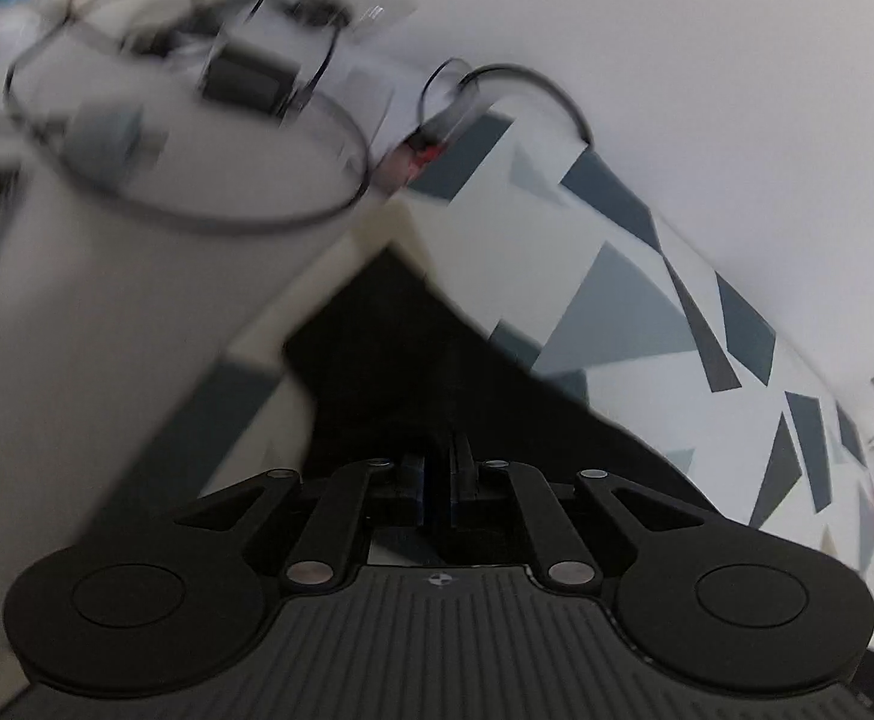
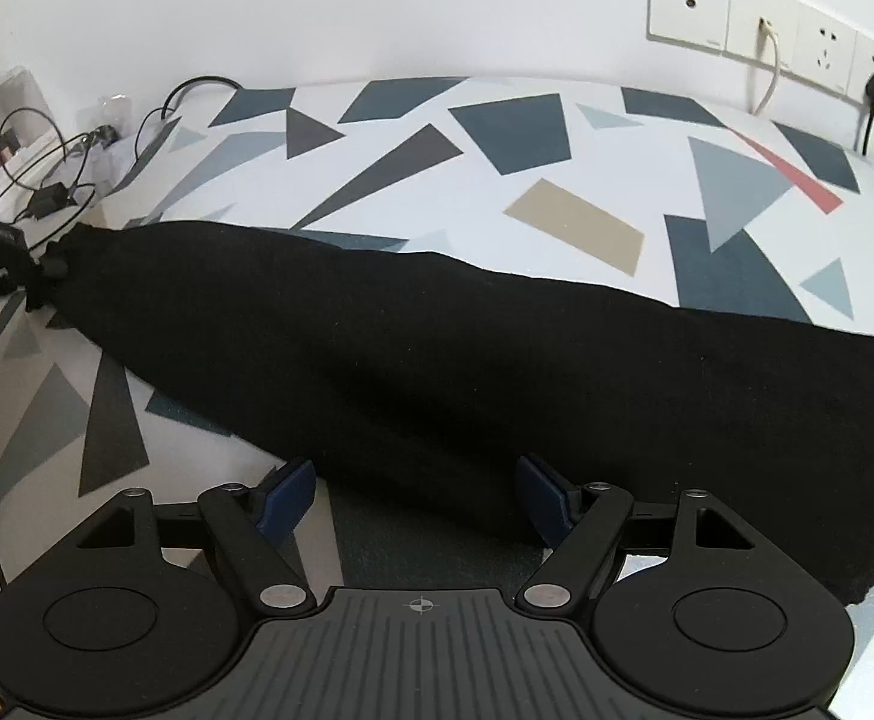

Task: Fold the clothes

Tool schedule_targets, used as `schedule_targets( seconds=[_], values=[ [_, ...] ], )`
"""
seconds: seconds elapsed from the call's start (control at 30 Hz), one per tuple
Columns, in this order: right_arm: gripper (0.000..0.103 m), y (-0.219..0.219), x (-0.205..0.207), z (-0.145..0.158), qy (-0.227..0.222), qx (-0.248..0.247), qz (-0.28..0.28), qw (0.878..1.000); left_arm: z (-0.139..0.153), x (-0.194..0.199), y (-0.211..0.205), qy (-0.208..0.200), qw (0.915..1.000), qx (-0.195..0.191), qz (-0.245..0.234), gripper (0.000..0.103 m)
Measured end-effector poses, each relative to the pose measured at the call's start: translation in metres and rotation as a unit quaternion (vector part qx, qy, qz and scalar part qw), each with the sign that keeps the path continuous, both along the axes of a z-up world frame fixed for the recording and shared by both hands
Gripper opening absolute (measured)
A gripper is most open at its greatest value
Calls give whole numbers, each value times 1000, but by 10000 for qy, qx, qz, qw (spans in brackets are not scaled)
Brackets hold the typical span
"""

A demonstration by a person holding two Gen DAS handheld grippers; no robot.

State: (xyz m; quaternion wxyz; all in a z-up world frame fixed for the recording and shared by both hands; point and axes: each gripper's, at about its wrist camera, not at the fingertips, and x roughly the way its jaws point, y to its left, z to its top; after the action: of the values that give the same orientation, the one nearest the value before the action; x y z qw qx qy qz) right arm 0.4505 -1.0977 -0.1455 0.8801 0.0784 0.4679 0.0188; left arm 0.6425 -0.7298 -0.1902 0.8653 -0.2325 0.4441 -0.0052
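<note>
The patterned bed sheet carries the black garment, stretched from nine o'clock to four. The left claw, nearly closed, pinches its nine o'clock end (bunched there); the right claw gapes wide at six, empty. Next it must grip the near edge.

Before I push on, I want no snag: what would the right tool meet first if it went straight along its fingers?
Most likely the black garment: it lies right ahead of the open right tool, covering the patterned sheet. Depth is uncertain.
</note>
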Motion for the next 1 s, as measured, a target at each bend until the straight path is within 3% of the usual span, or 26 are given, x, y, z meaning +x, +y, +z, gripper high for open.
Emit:
schedule_targets(
  seconds=[0.03,0.1,0.13,0.27,0.3,0.4,0.5,0.57,0.63,0.73,0.83,0.93,1.0],
  values=[
    [72,0,-1,0,0,-14,8,10000,1,-3,0,-15,10000,-57,-13,32],
    [72,0,-1,-1,-5,-24,10,10000,2,-10,1,-71,9999,-75,-33,53],
    [72,0,0,-1,-7,-24,5,10000,1,-12,2,-79,9999,-77,-34,57],
    [72,-2,2,-1,10,9,-40,10000,-2,-11,11,-131,9994,-309,103,56],
    [73,-2,3,-1,11,10,-42,10000,0,-12,15,-150,9988,-429,208,53],
    [74,-2,5,-2,26,-16,-22,10000,3,-9,24,-192,9956,-791,455,24],
    [75,-1,4,-2,22,-34,-16,10000,1,-4,30,-155,9922,-1056,651,6],
    [75,-1,5,-2,26,-43,-13,10000,9,-5,27,-383,9927,-953,632,4],
    [75,-1,5,-2,29,-33,-24,10000,25,-8,20,-923,9921,-777,335,4],
    [75,-1,5,-2,22,-28,-37,10000,53,-10,8,-1765,9827,-504,-234,4],
    [75,1,6,-2,16,-47,-46,10000,43,5,12,-1485,9882,-369,-122,5],
    [76,1,7,-2,4,-17,-88,10000,4,24,21,-214,9992,-245,224,7],
    [76,1,7,-2,14,-11,-84,10000,-3,18,22,-97,9994,-245,222,12]
  ],
)
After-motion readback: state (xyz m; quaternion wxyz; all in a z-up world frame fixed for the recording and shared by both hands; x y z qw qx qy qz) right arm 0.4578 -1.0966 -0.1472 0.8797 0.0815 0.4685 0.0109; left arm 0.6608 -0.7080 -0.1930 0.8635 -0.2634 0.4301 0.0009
